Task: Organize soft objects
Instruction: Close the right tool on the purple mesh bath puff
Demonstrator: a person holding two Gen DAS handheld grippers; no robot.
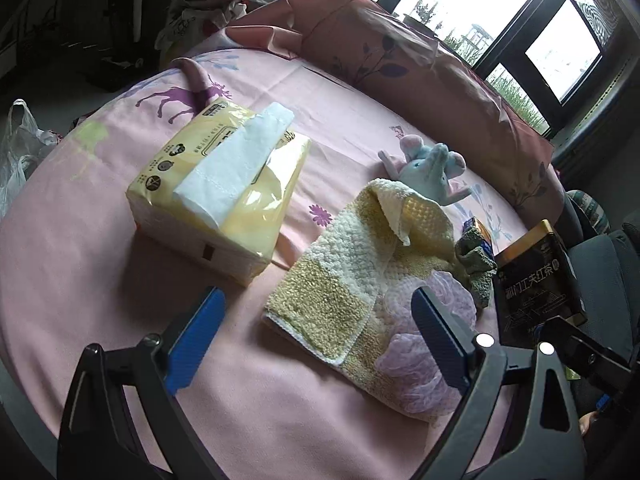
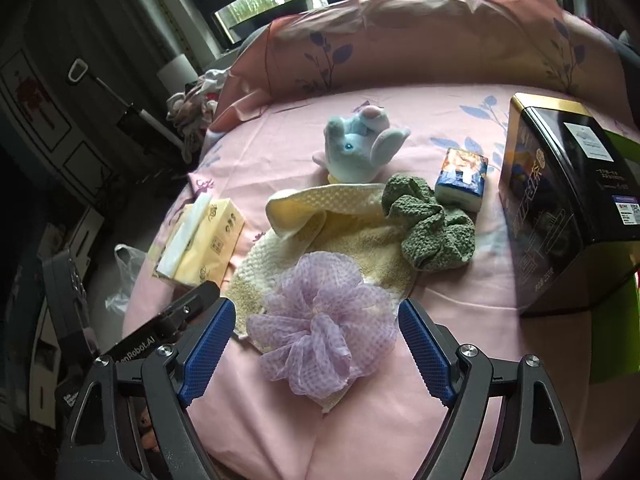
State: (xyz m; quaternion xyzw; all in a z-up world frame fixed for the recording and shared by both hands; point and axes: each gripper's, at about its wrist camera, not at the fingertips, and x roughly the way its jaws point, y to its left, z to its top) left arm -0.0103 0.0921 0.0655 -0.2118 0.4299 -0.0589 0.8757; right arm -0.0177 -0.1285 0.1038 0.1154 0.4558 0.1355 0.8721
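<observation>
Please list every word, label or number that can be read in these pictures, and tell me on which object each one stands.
"祁门工夫红茶" on the dark tea tin.
"enRobot.AI", its first letters cut off, on the left gripper's body.
QR code and small labels on the tin: too small to read.
Print on the yellow tissue pack: blurred.
Print on the small blue tissue packet: unreadable.

Both wrist cams low, near bed [image 1: 100, 240], facing window; share towel [image 2: 360, 244] (centre).
</observation>
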